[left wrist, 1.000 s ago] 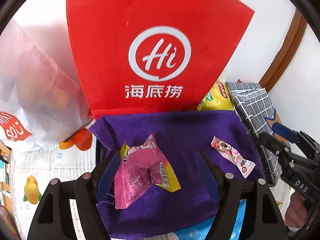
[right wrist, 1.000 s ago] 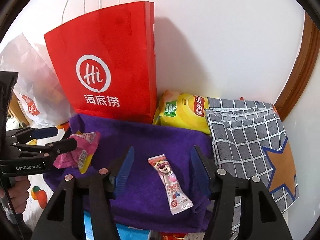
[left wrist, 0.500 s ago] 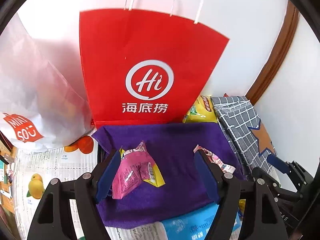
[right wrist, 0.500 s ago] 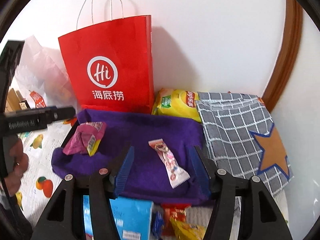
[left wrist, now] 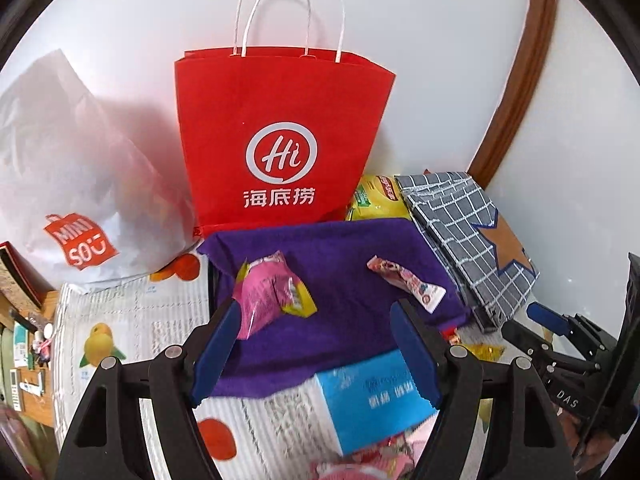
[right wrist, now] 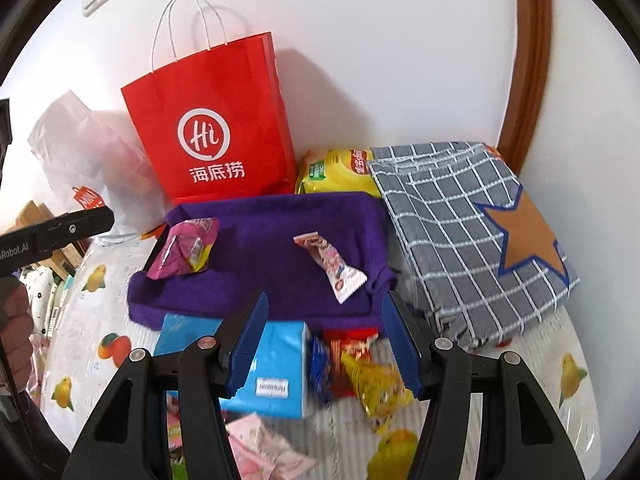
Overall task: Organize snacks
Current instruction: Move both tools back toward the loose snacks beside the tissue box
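We hold both tongs apart and empty: the left gripper [left wrist: 314, 356] hangs over the near edge of the purple cloth [left wrist: 340, 320], the right gripper [right wrist: 324, 346] over the loose snacks in front of it. The pink packet [left wrist: 268, 294] and the candy bar [right wrist: 330, 266] lie well apart on the cloth. Our worry: slick wrappers may slip from the pads, or a low pinch may snag the cloth and drag both snacks off.
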`<action>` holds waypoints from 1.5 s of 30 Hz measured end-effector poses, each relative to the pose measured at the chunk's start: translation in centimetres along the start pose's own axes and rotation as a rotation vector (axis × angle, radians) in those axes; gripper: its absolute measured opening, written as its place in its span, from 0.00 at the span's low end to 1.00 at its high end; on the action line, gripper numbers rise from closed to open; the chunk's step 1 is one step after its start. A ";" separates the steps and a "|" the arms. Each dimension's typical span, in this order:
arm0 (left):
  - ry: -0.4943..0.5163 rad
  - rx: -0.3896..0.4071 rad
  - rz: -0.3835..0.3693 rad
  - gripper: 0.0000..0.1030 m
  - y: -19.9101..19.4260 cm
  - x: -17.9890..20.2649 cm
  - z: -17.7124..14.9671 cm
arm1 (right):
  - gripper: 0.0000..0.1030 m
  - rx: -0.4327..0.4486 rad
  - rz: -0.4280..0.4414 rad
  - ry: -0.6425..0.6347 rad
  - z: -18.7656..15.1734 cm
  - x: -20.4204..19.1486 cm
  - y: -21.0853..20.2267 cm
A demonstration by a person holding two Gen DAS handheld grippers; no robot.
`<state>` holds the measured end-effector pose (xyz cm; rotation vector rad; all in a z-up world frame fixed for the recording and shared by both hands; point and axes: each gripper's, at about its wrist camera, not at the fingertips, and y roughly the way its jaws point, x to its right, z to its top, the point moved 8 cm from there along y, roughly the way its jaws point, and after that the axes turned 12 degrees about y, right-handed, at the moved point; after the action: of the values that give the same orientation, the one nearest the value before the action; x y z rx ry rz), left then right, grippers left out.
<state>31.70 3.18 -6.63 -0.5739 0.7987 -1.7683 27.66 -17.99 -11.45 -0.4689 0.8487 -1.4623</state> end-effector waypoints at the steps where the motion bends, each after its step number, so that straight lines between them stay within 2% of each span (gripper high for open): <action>1: 0.000 0.000 0.001 0.73 -0.4 0.2 -0.4 | 0.58 -0.001 0.002 -0.002 -0.3 0.0 -0.4; 10: -0.014 -0.026 0.015 0.73 -1.9 1.0 -4.5 | 0.58 0.010 0.021 -0.018 -2.7 0.4 -3.1; 22: -0.108 -0.094 0.058 0.73 -0.9 -1.5 -10.1 | 0.58 -0.022 -0.006 0.033 -5.5 5.0 -2.3; 27: -0.113 -0.109 0.059 0.73 -0.1 -1.5 -11.1 | 0.58 -0.058 0.000 0.032 -6.7 5.9 -0.2; 32: -0.108 -0.128 0.058 0.73 0.7 -1.3 -11.7 | 0.58 -0.071 -0.006 -0.051 -7.6 5.5 2.3; 39: -0.112 -0.142 0.059 0.73 1.7 -1.6 -12.4 | 0.58 -0.062 -0.054 -0.128 -7.8 6.1 4.9; 45: -0.129 -0.140 0.036 0.73 2.0 -1.6 -12.2 | 0.58 -0.052 -0.036 -0.157 -7.5 6.1 5.9</action>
<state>24.74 7.19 -16.21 -0.7540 0.8411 -1.6335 25.40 -21.81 -21.90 -0.6331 0.7578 -1.4182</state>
